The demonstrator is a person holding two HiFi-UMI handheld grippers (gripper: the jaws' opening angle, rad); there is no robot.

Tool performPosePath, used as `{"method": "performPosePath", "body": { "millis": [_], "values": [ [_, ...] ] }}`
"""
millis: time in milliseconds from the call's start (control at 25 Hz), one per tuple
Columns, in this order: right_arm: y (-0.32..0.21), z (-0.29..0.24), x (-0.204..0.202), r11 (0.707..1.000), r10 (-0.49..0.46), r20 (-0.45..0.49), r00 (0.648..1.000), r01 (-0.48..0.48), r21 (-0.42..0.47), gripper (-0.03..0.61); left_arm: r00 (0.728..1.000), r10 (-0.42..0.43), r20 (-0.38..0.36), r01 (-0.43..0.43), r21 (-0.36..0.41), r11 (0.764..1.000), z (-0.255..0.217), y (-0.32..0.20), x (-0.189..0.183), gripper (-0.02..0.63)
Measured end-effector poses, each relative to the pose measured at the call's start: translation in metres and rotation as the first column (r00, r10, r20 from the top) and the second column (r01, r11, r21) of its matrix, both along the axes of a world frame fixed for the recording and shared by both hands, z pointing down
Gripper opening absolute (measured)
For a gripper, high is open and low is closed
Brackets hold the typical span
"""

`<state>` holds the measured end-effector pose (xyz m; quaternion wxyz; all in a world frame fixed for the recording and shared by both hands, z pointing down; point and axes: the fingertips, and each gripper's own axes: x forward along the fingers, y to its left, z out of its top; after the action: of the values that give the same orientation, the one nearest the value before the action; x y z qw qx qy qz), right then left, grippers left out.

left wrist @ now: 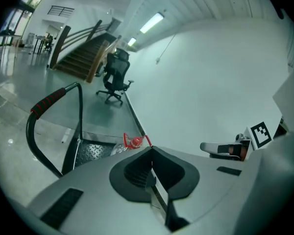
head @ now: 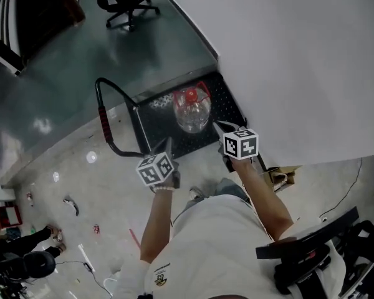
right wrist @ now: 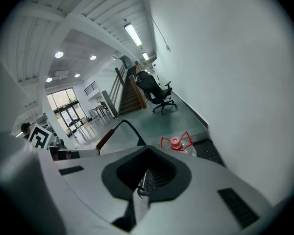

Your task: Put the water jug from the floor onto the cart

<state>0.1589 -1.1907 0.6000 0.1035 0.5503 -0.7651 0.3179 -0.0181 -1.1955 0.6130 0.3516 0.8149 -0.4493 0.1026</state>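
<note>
The clear water jug (head: 192, 112) with a red cap and red handle stands upright on the cart's black deck (head: 227, 98), next to the white wall. My left gripper (head: 164, 144) and right gripper (head: 219, 127) hover short of the cart's near edge, both apart from the jug. Each is shut with nothing held. In the left gripper view the jug's red top (left wrist: 134, 141) peeks over the left gripper (left wrist: 153, 179). In the right gripper view the jug (right wrist: 176, 142) sits beyond the right gripper (right wrist: 141, 182).
The cart's black push handle with a red grip (head: 104, 121) rises at its left end. A white wall (head: 299, 55) borders the cart on the right. A black office chair (head: 128, 5) stands farther off. Small items and cables (head: 71, 205) lie on the floor at left.
</note>
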Motion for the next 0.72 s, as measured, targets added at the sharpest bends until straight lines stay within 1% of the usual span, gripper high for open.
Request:
{"method": "performPosePath", "body": {
  "millis": [80, 160, 280, 360, 560, 680, 720],
  "values": [
    [0.012, -0.010, 0.009, 0.999, -0.022, -0.014, 1.000, 0.022, 0.025, 0.015, 1.000, -0.003, 0.000, 0.003, 0.014, 1.000, -0.006, 0.011, 0.012, 0.005],
    [0.022, -0.017, 0.026, 0.998, -0.021, -0.019, 1.000, 0.022, 0.052, 0.015, 1.000, -0.009, 0.003, 0.009, 0.033, 0.999, -0.014, 0.019, 0.033, 0.003],
    [0.036, -0.027, 0.049, 0.996, -0.002, -0.008, 1.000, 0.002, 0.092, 0.015, 0.999, 0.020, 0.039, -0.022, 0.053, 0.998, -0.023, 0.032, 0.066, 0.003],
    [0.041, -0.030, 0.057, 0.995, -0.003, -0.013, 1.000, 0.004, 0.098, 0.015, 0.997, 0.037, 0.063, -0.041, 0.063, 0.997, -0.029, 0.038, 0.079, 0.003],
    [0.050, -0.029, 0.052, 0.996, -0.033, -0.039, 0.999, 0.036, 0.085, 0.015, 0.999, 0.021, 0.049, -0.025, 0.072, 0.997, -0.036, 0.050, 0.084, 0.003],
    [0.048, -0.033, 0.048, 0.993, -0.049, -0.013, 0.999, 0.050, 0.107, 0.014, 0.999, 0.010, 0.044, -0.012, 0.056, 0.998, -0.031, 0.053, 0.084, 0.003],
    [0.048, -0.033, 0.047, 0.992, -0.058, -0.017, 0.998, 0.059, 0.108, 0.015, 0.999, 0.009, 0.042, -0.011, 0.051, 0.999, -0.029, 0.054, 0.085, 0.003]
  ]
}}
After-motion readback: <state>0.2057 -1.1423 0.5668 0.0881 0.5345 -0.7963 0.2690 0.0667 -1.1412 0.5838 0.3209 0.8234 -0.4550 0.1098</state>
